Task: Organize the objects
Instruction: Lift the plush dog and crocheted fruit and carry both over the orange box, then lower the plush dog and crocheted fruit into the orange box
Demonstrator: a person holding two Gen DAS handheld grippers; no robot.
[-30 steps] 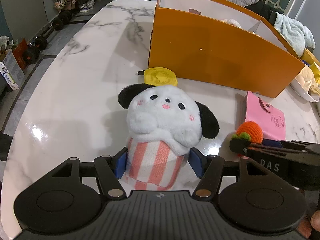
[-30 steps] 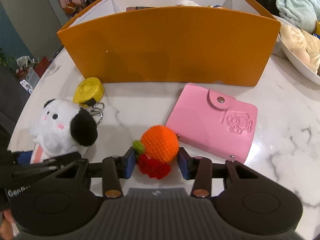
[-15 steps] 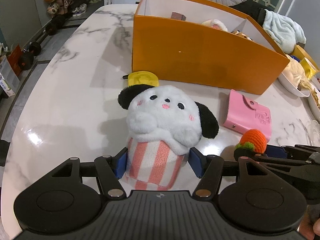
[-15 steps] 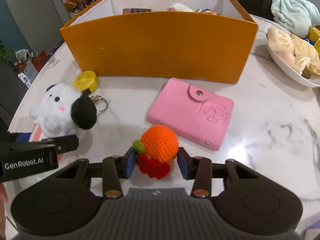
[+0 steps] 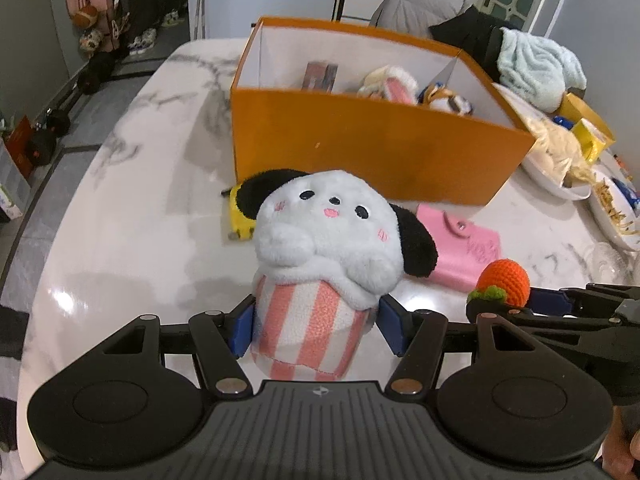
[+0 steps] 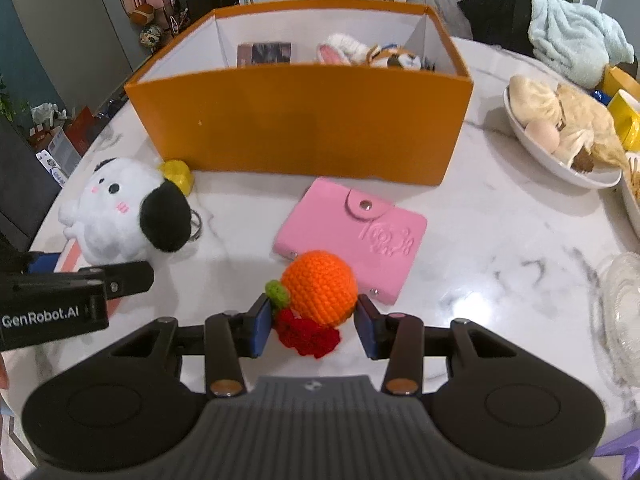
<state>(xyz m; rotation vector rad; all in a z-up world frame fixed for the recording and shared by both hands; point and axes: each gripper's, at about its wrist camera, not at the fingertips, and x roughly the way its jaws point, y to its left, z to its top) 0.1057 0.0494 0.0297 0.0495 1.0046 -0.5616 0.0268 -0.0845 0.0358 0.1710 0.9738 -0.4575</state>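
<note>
My left gripper point(image 5: 316, 330) is shut on a white plush dog point(image 5: 328, 236) with black ears, gripping its pink-striped base, held above the marble table. The dog also shows in the right wrist view point(image 6: 120, 208). My right gripper point(image 6: 312, 322) is shut on an orange crocheted fruit point(image 6: 320, 286) with a green stem and red part below; it shows in the left wrist view point(image 5: 505, 282) too. An orange box point(image 6: 304, 120) stands ahead, holding a booklet point(image 6: 264, 54) and small plush toys point(image 6: 368, 54).
A pink card wallet point(image 6: 352, 234) lies on the table before the box. A yellow keychain item point(image 6: 176, 172) lies by the box's left corner. A white bowl of plush toys point(image 6: 564, 128) and a glass dish point(image 6: 624, 308) sit right. The table edge curves at left.
Both grippers have risen with their toys still held. The box interior has come into view and the table objects look farther below.
</note>
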